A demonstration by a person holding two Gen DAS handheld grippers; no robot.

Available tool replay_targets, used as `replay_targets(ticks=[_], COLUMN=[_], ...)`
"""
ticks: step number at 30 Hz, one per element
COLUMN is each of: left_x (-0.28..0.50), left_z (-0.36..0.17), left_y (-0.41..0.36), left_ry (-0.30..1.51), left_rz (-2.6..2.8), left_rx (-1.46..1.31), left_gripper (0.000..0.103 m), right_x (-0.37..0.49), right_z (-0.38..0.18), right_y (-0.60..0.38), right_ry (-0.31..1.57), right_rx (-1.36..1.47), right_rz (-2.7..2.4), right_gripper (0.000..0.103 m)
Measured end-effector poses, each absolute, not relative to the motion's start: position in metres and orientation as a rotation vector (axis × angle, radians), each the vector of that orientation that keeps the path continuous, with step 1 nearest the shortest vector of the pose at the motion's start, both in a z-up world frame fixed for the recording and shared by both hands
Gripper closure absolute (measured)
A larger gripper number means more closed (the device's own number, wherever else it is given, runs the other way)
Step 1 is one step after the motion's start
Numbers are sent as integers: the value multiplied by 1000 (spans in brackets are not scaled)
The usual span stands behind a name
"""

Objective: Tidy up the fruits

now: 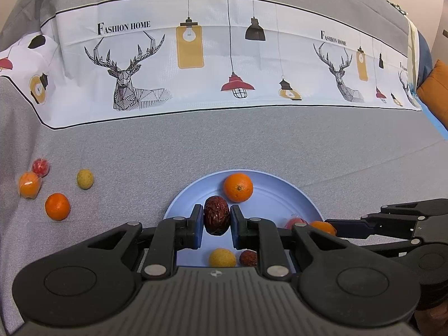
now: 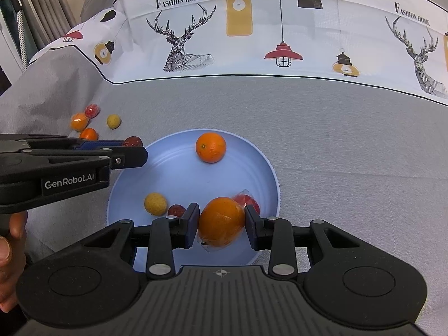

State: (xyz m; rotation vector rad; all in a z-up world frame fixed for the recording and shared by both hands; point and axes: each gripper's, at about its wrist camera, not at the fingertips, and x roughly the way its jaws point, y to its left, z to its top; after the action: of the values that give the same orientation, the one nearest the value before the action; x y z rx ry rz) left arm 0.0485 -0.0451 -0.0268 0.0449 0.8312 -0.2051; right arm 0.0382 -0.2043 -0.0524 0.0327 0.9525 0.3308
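We see the right gripper (image 2: 221, 225) pinching what looks like a wrapped orange (image 2: 221, 222) over the blue plate's (image 2: 263, 165) near side.

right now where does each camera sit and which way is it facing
Left wrist: on the left gripper, looking down along its fingers at a dried red date clamped above the blue plate; the right gripper enters at right.
Right wrist: on the right gripper, looking down at a wrapped orange clamped over the plate; the left gripper and a hand show at left.
Shared: plate, loose orange, grey cloth.
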Motion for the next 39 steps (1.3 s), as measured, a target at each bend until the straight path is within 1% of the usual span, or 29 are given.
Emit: replay_targets(ticks=[39], left_x=[48], left_z=[-22], left_y=[-51], left_ry=[821], left_rz=[-211], left_rx=[37], left_gripper=[82], right_x=[38], right_z=[-52], right_y=[-201], right_ry=[950], right_rx=[25], right_rz=[331], right_gripper=[66])
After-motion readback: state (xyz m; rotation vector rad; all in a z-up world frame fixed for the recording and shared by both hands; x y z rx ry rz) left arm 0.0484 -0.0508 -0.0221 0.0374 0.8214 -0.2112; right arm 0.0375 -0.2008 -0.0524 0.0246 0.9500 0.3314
